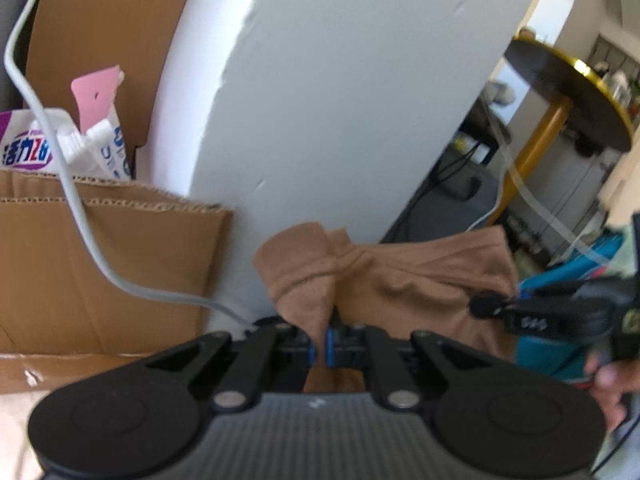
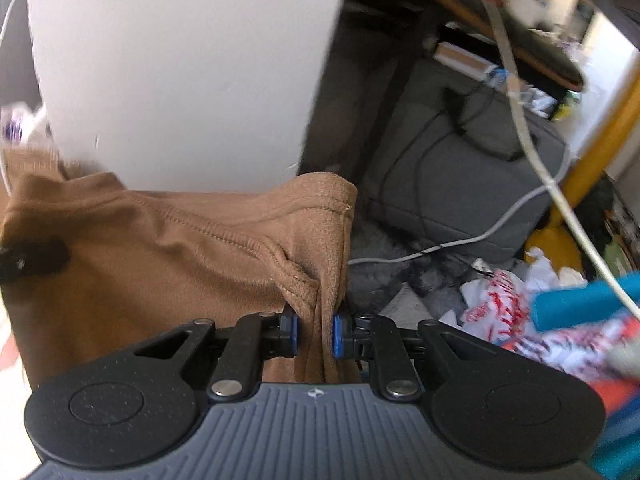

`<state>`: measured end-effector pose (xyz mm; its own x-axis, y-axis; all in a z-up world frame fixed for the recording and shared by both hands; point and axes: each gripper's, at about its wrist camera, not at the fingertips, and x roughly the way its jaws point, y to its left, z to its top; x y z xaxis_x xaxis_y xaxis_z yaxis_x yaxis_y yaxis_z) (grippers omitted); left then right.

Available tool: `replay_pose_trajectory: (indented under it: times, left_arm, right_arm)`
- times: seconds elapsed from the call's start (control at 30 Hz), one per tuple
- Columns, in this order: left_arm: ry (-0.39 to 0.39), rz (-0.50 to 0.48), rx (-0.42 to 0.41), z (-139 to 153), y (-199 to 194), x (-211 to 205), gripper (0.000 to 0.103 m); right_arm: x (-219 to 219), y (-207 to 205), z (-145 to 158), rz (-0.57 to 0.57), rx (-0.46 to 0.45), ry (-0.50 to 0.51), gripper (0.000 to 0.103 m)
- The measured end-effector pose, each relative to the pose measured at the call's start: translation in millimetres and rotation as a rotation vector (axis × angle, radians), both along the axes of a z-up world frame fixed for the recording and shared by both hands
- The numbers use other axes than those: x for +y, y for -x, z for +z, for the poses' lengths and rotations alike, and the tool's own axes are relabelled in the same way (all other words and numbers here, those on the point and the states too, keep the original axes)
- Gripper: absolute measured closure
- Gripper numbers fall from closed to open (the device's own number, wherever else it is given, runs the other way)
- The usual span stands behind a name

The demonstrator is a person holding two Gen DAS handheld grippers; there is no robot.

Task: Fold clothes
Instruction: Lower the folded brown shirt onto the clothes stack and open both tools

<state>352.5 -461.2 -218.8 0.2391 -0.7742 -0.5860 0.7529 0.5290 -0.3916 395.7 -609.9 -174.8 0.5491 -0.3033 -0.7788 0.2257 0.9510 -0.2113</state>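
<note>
Right now I have the brown garment (image 1: 400, 280) pinched at two points and hanging in the air between my hands, in front of the white table (image 1: 320, 80).

Farthest left, a cardboard box (image 1: 100, 260) stands with detergent pouches (image 1: 48, 148) poking out of it, and a grey cable (image 1: 80, 208) droops across its face toward my left gripper (image 1: 320, 346). That gripper is clamped almost fully closed on a bunched fold of the cloth, with only a thin sliver of fabric between the blue pads (image 1: 330, 346). I judge this the weaker hold: so little material is caught that a tug could pull it free.

Moving right, the fabric spans toward my right gripper (image 2: 316, 336), whose jaws are closed on a thicker gather of the hem (image 2: 320, 200), so they stand a little wider apart. That grip looks secure.

Beyond it, to the right, the floor is cluttered: a grey bag (image 2: 460, 184), white cables (image 2: 440, 246), crumpled printed plastic bags (image 2: 500, 300).

If I lay the garment down unevenly, the lower part may fold under itself, or a dangling corner could snag the loose cable or drag off the table edge into that clutter.
</note>
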Motion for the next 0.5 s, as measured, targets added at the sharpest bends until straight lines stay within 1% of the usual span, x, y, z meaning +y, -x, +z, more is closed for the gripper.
replay_pose_trajectory:
  times: [0.07,0.17,0.23,0.27,0.3,0.37,0.4,0.43,0.47,0.5]
  left_arm:
    - [-0.027,-0.002,-0.013,-10,-7,-4,0.097]
    - [-0.035,0.012,0.003,-21,-16,-9,0.097]
    - [-0.046,0.022,0.006,-26,-21,-13,0.096]
    - [-0.072,0.034,0.007,-29,-24,-15,0.091]
    - [-0.091,0.048,0.021,-32,-27,-15,0.087]
    - [-0.116,0.072,0.029,-35,-30,-11,0.084]
    - [-0.125,0.077,0.015,-35,-29,-7,0.075]
    - [-0.143,0.087,-0.006,-34,-28,-4,0.067]
    - [-0.155,0.103,-0.018,-34,-28,0,0.056]
    - [-0.165,0.118,-0.028,-34,-29,4,0.055]
  right_arm:
    - [1,-8,-5,0.022,0.025,0.019,0.087]
    - [-2,-18,-14,0.034,0.050,0.034,0.086]
    - [-11,-27,-19,0.028,0.050,0.029,0.085]
    - [-15,-30,-21,0.026,0.046,0.023,0.084]
    - [-18,-33,-24,0.025,0.040,0.028,0.080]
    - [-22,-37,-25,0.014,0.037,0.069,0.079]
    - [-22,-36,-22,0.015,0.022,0.087,0.078]
    - [-22,-33,-17,0.020,-0.003,0.099,0.076]
    - [-22,-30,-13,0.016,-0.025,0.103,0.074]
    - [-22,-26,-8,0.012,-0.048,0.107,0.069]
